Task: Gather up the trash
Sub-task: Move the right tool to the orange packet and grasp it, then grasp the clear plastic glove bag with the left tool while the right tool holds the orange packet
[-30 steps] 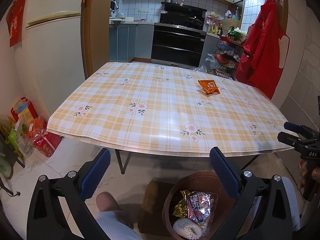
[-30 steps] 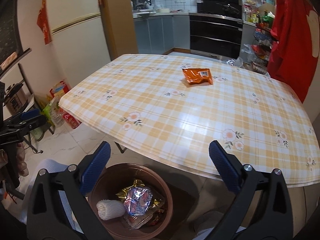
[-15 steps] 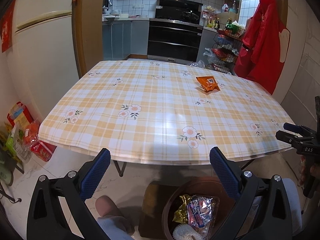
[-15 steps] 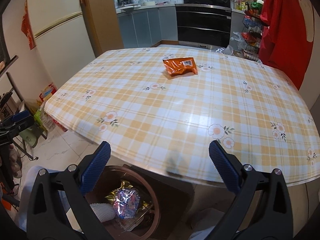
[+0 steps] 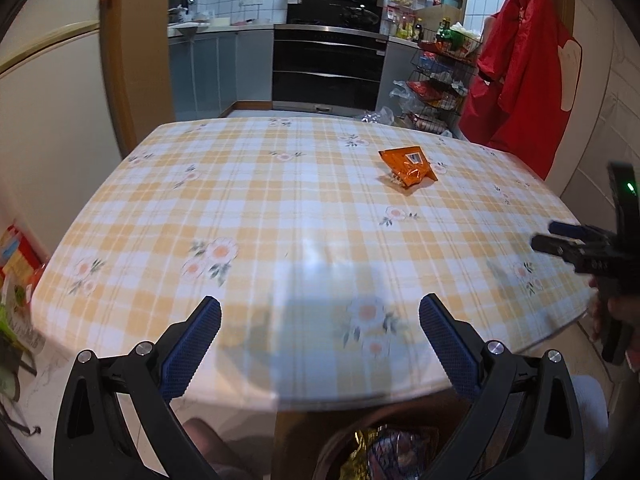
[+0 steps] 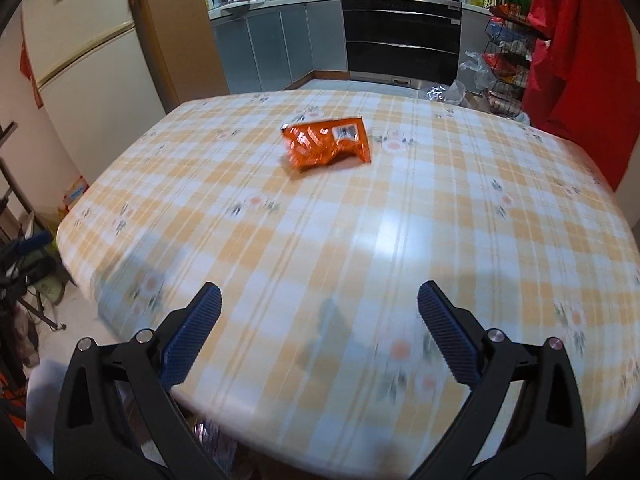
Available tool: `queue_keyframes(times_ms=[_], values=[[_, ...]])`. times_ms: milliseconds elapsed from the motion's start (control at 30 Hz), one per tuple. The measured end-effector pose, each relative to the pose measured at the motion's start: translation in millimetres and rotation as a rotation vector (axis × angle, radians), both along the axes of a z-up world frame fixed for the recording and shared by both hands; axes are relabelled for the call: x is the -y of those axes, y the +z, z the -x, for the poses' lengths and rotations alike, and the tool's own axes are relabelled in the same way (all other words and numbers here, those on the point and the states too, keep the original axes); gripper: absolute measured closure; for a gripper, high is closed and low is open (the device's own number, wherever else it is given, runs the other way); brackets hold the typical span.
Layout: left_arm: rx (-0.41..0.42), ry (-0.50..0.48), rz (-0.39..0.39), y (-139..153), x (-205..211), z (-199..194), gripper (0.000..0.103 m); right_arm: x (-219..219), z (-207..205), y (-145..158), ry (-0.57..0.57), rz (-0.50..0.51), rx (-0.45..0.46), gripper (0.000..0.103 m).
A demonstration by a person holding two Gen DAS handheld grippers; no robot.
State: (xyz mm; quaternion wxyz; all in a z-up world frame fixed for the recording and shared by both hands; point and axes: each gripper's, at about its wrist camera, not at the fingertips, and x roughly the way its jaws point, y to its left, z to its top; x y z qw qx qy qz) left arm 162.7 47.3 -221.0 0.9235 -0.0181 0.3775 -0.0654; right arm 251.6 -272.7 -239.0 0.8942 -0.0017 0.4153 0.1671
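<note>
An orange snack wrapper (image 5: pixel 408 168) lies crumpled on the checked tablecloth (image 5: pixel 280 220), right of centre and toward the far side; it also shows in the right wrist view (image 6: pixel 326 144). My left gripper (image 5: pixel 320 330) is open and empty over the table's near edge. My right gripper (image 6: pixel 319 326) is open and empty above the near part of the table, well short of the wrapper; it also shows from the side in the left wrist view (image 5: pixel 560 240). A brown trash bin (image 5: pixel 384 452) holding wrappers sits on the floor under the near edge.
A fridge (image 6: pixel 88 80) stands at the left. Kitchen cabinets and an oven (image 5: pixel 328 64) are behind the table. A wire rack of goods (image 5: pixel 436 80) and a red apron (image 5: pixel 524 72) are at the right. Bags (image 5: pixel 16 264) lie on the floor at the left.
Both grippers have moved up and forward from over the bin to above the table's near edge. The wrapper looks closer, and the bin has slid mostly out of view.
</note>
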Motion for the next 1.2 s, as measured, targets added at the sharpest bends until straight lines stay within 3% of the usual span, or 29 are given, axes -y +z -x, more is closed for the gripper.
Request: queue_keyframes(times_ms=[133,200,400,600,700,833,967,1200], values=[[0.012,-0.023,0.003,-3,6,-38,0.006,-2,-63,-7,0.043,-0.019,0.001,0.008],[0.018,-0.025,0.012,-4,7,-58,0.006,-6,-99,-15,0.061,-0.025,-0.02,0.017],[0.022,-0.014,0.057,-8,0,-106,0.006,-21,-190,-40,0.045,-0.033,-0.071,0.018],[0.013,0.017,0.12,-14,-14,-142,0.009,-35,-242,-59,0.023,-0.067,-0.118,0.018],[-0.004,0.029,0.149,-19,-19,-155,0.013,-44,-254,-67,0.031,-0.052,-0.138,0.019],[-0.019,0.03,0.159,-24,-17,-166,0.016,-49,-249,-71,0.072,-0.044,-0.142,0.036],[-0.032,-0.002,0.162,-29,-6,-172,0.021,-41,-233,-65,0.076,-0.038,-0.13,0.071],[-0.05,-0.088,0.143,-31,27,-180,0.027,-4,-188,-59,0.065,-0.061,-0.119,0.082]])
